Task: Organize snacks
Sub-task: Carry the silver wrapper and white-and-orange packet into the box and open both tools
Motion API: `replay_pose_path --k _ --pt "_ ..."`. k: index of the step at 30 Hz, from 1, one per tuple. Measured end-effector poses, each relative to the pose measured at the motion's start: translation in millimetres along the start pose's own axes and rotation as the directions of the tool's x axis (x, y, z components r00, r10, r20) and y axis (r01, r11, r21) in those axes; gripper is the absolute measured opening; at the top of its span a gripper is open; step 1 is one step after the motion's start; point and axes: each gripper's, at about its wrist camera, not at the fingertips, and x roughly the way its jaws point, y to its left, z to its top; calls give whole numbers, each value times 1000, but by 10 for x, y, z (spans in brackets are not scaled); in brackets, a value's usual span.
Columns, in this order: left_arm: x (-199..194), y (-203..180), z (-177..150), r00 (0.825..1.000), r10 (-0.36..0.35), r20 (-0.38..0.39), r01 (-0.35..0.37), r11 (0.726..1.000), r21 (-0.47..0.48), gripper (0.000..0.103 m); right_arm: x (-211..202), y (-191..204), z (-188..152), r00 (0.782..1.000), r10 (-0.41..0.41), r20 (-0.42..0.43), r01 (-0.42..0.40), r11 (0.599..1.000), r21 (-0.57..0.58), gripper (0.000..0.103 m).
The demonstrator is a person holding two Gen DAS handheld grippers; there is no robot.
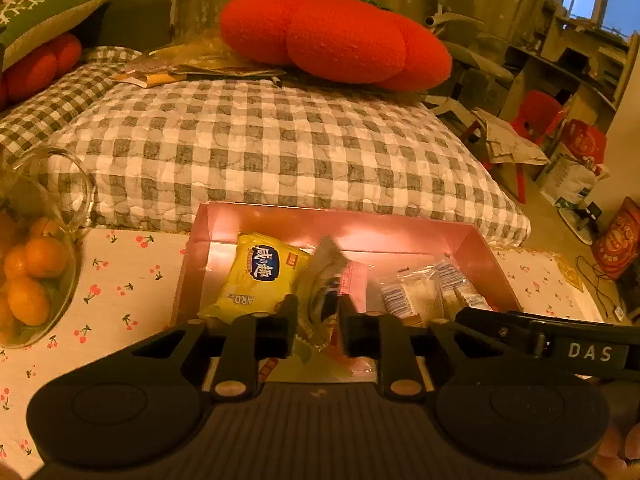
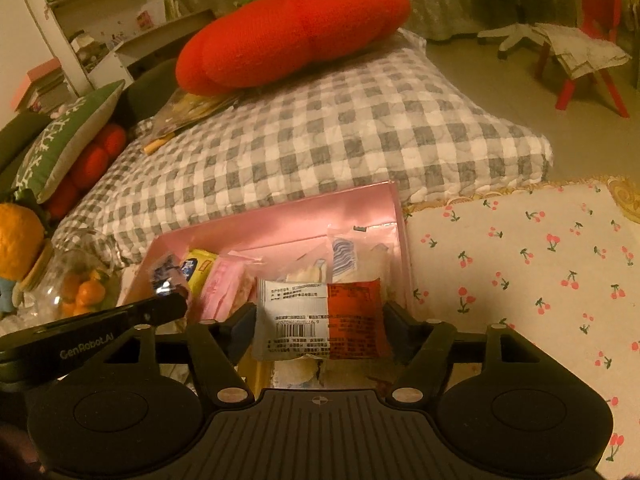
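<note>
Snack packets lie in the pink box (image 1: 208,240) on the cherry-print cloth (image 2: 520,264); the left gripper (image 1: 318,312) stands slightly apart around a crinkled wrapper (image 1: 326,264); the right gripper (image 2: 320,316) brackets a white-and-red packet (image 2: 320,316), pads just beside its edges.

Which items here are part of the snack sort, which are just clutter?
Job:
- pink box
- yellow snack pack
- silver packet between left gripper fingers
- red-and-white packet between right gripper fingers
- clear-wrapped snacks

Clutter:
- glass bowl of oranges
- red cushion
- checked quilt
- red stool
</note>
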Motion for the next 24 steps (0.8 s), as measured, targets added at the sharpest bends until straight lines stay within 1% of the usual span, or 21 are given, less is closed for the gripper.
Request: replay_pose_path --k 1,3,4,5,6,7,9,15,24 --pt "-10 1 -7 1000 -5 2 5 1000 2 28 -8 -5 2 1000 6 -2 -6 1000 6 75" --pt "-30 6 -18 1000 -3 5 3 1000 7 40 -19 -4 8 1000 13 -6 -13 1000 15 78" --pt "-46 4 -27 1000 4 10 -4 1000 12 44 -30 2 11 1000 15 -7 -14 1000 16 80" --pt "-66 5 -36 1000 8 14 -8 1000 16 51 -45 11 12 1000 15 -6 -15 1000 16 82" --pt "-79 8 -42 1000 11 16 -11 1000 19 55 -59 20 13 1000 13 -3 -13 1000 13 82" --pt "-98 11 -52 1000 12 18 -13 1000 22 57 -80 34 14 1000 9 0 -9 1000 6 83" --pt "-136 24 -70 1000 8 19 -9 1000 25 65 -122 59 13 1000 4 4 -4 1000 -8 83" --pt "-259 43 -124 1000 15 19 -16 999 43 74 -285 96 4 1000 -5 11 6 1000 -30 88" --pt "-463 46 -229 1000 12 24 -13 999 41 85 -543 123 -60 1000 -18 11 19 999 -38 88"
